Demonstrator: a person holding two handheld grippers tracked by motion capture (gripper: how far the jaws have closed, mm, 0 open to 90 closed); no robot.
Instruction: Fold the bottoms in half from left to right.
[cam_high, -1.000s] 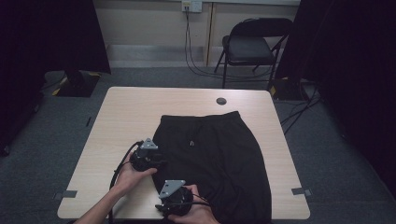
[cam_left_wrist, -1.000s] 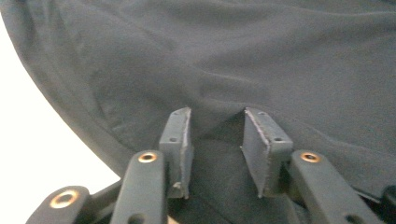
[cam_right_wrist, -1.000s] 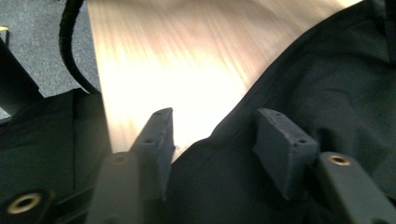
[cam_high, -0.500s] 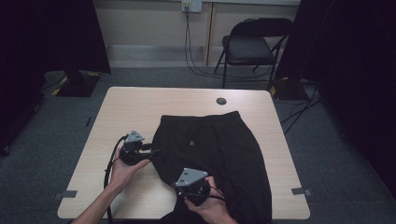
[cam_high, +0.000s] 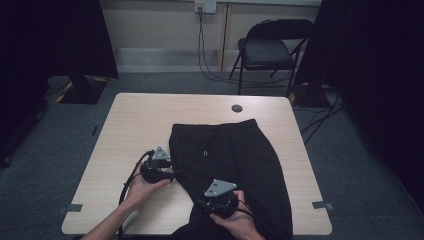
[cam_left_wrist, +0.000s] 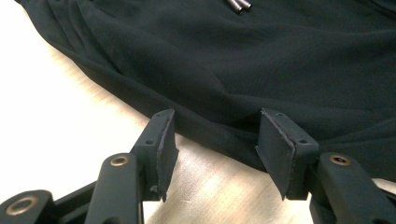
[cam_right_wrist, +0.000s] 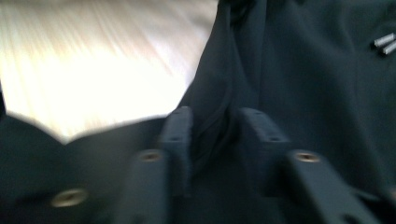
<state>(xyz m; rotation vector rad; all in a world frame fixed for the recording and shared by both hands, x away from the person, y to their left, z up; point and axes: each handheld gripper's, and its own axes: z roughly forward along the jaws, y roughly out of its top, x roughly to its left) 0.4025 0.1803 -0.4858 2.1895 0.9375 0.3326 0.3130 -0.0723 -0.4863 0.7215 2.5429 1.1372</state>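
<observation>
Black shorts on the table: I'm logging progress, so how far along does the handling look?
Early on. Done: the black shorts lie mostly flat on the table. In hand: the right hand-held gripper has a ridge of fabric between its jaws, apparently pinched, though that view is blurred; the left hand-held gripper is open at the shorts' side edge, nothing clamped. Left: no fold shows yet.
</observation>
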